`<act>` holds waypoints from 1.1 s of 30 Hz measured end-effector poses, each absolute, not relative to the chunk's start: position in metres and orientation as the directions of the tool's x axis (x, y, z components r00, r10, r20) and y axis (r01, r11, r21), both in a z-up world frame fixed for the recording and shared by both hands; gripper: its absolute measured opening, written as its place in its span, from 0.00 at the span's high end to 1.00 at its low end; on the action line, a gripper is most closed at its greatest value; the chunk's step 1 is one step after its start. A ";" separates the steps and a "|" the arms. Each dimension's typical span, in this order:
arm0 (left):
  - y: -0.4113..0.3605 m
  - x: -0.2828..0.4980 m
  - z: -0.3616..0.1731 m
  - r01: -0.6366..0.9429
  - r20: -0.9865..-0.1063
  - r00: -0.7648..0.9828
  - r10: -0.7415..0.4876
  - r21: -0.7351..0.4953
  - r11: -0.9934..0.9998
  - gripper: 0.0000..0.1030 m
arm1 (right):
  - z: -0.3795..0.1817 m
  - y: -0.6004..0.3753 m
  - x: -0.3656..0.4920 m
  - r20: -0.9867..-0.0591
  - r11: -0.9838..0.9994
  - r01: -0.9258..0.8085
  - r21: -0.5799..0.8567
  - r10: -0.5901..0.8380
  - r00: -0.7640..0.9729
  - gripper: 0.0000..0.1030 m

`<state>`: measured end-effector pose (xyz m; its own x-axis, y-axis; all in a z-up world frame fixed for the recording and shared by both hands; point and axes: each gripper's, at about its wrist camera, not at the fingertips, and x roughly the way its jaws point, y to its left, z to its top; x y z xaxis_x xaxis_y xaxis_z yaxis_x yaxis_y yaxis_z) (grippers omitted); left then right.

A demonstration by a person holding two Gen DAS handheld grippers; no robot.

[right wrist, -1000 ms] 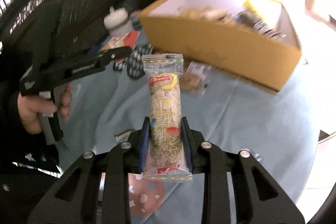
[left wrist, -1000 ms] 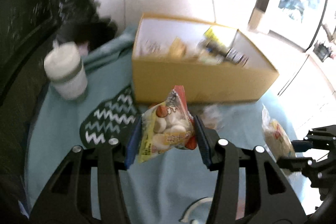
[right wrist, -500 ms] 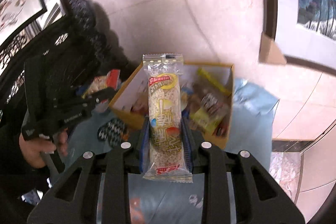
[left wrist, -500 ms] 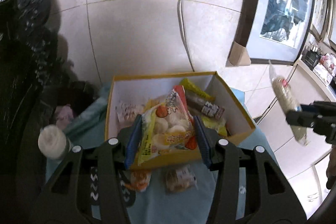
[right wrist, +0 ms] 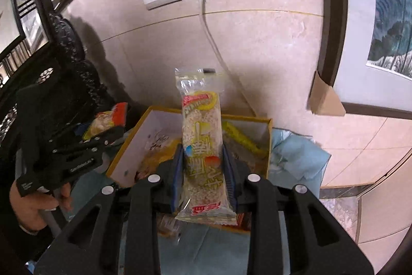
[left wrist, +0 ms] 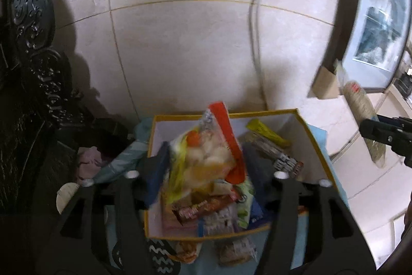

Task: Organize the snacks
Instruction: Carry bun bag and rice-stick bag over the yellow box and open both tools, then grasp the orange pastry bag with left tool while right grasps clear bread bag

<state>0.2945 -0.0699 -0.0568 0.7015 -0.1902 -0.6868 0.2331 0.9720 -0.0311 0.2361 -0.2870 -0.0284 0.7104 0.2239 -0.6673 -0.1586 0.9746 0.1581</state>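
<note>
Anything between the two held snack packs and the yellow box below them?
Nothing visible. The candy bag hangs between the left gripper's just-opened jaws, over the open yellow box. The rice bar in the right gripper is over the box too. Only snacks lie inside.

Light blue cloth [right wrist: 296, 153] is covering the surface, bunching up toward the wall on the right. Yellow cardboard box [left wrist: 318, 146] w/ white inside is sitting directly on it, back edge near the wall, snack packets piled inside. In front of the box, on the cloth: black-and-white zigzag mat [left wrist: 162, 257] lying at the near left corner of the box, orange packet [left wrist: 186, 250] just beside it, clear-wrapped snack [left wrist: 235, 249] next to that. White round lid or cup [left wrist: 65, 197] is showing at the left edge, partly hidden.
</note>
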 end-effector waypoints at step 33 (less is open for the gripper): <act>0.005 0.195 -0.235 0.108 -0.848 0.524 -0.076 -0.023 0.994 0.02 | -0.218 -0.187 0.161 -0.867 0.966 -0.195 0.170 0.241 0.437 0.41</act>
<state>0.1947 0.0047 -0.2354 0.5239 -0.0764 -0.8483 0.1081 0.9939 -0.0227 0.1608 -0.1870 -0.2177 0.4365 0.2407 -0.8669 -0.1953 0.9659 0.1699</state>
